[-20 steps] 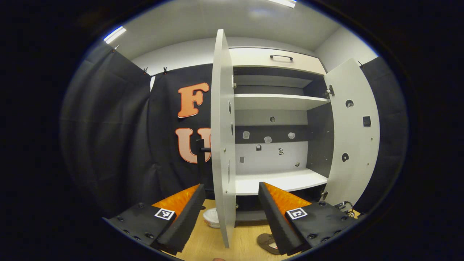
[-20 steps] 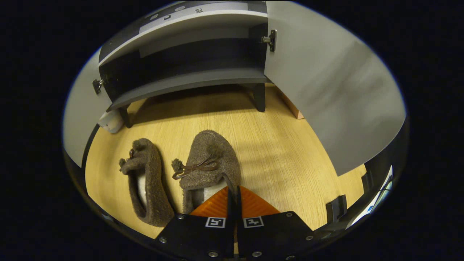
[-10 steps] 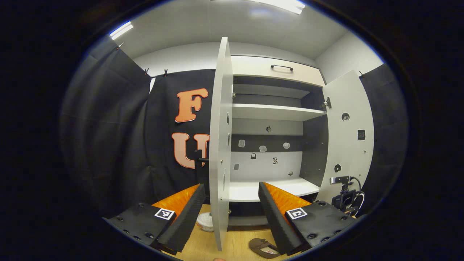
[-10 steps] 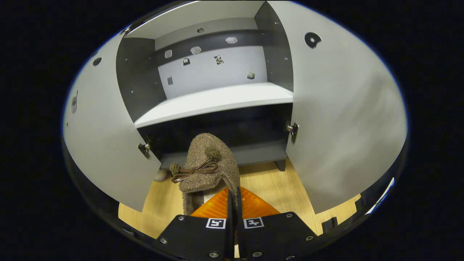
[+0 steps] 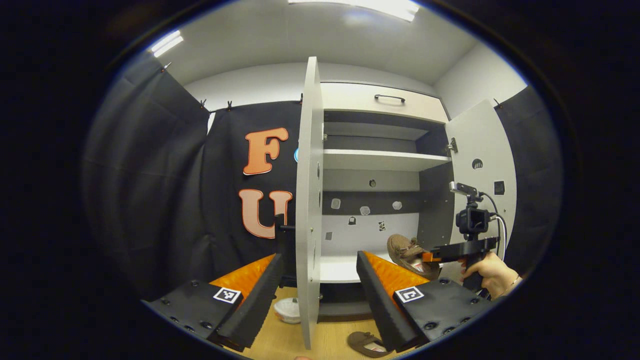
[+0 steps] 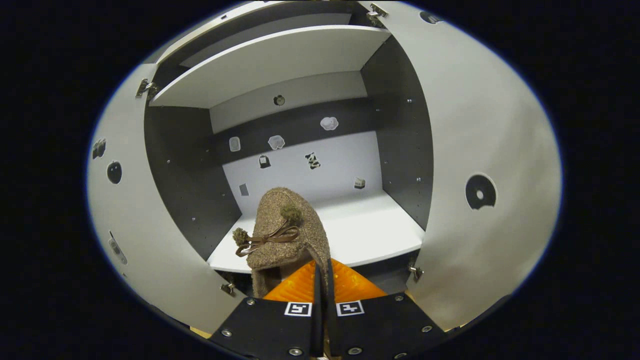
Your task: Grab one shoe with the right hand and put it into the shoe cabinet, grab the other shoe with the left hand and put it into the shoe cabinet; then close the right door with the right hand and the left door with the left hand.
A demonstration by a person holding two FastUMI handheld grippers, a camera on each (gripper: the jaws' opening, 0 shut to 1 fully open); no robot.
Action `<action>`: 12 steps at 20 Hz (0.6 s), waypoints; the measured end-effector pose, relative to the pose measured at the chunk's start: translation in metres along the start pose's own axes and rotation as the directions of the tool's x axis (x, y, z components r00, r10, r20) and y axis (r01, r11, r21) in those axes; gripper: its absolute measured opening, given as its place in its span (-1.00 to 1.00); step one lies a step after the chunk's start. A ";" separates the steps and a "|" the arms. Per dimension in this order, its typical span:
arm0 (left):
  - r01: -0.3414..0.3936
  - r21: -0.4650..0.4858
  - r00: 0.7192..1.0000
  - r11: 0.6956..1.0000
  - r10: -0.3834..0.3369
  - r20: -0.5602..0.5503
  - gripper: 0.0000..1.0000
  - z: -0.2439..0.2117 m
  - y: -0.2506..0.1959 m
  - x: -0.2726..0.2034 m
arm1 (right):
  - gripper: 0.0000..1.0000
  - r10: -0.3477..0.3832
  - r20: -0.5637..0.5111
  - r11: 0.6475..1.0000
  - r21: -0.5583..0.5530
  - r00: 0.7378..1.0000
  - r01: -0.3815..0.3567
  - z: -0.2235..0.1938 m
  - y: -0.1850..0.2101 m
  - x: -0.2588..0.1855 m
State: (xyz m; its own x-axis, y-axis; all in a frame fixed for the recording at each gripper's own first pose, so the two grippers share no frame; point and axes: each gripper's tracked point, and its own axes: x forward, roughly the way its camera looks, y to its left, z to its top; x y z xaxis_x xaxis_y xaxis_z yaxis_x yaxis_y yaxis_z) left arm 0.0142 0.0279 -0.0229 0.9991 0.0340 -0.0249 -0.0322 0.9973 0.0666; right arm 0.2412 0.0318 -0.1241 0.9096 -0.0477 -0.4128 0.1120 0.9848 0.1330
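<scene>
My right tongs [image 6: 322, 272] are clenched on the heel rim of a shoe [image 6: 285, 232], a fuzzy brown slipper with a bow and pompoms, both fingers pressed close together on it. In the right gripper view the shoe hangs in the air with its toe pointing into the cabinet [image 6: 395, 130], in front of the white lower shelf [image 6: 370, 227] and above its front edge; I cannot tell whether the toe is over the shelf yet. In the left gripper view I see that same pair of tongs farther off at the right, a hand [image 5: 492, 274] gripping its handle and the shoe [image 5: 407, 252] carried in front of the opening, close to the right door [image 5: 482, 145]. Both doors stand open; the left door [image 5: 307, 200] faces me edge-on, right between my left fingers. My left tongs [image 5: 317, 280] are released, spread wide and grasping nothing. The other shoe [image 5: 365, 342] lies on the wooden floor [image 5: 280, 342] below the cabinet, just beside my left tongs' right finger in that view. A small white object [image 5: 287, 310] sits on the floor by the foot of the left door.
</scene>
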 end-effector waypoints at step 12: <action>-0.038 0.011 0.999 0.999 0.038 -0.024 0.92 -0.012 0.010 0.008 | -0.94 -0.111 -0.090 0.991 0.068 0.990 0.117 0.014 -0.025 0.156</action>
State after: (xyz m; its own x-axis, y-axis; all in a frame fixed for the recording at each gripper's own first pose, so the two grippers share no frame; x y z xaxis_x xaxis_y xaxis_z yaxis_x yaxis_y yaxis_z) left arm 0.0219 0.0390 -0.0345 0.9962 0.0734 -0.0462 -0.0696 0.9945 0.0788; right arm 0.3856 -0.0025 -0.1789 0.8518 -0.1414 -0.5044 0.2447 0.9588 0.1445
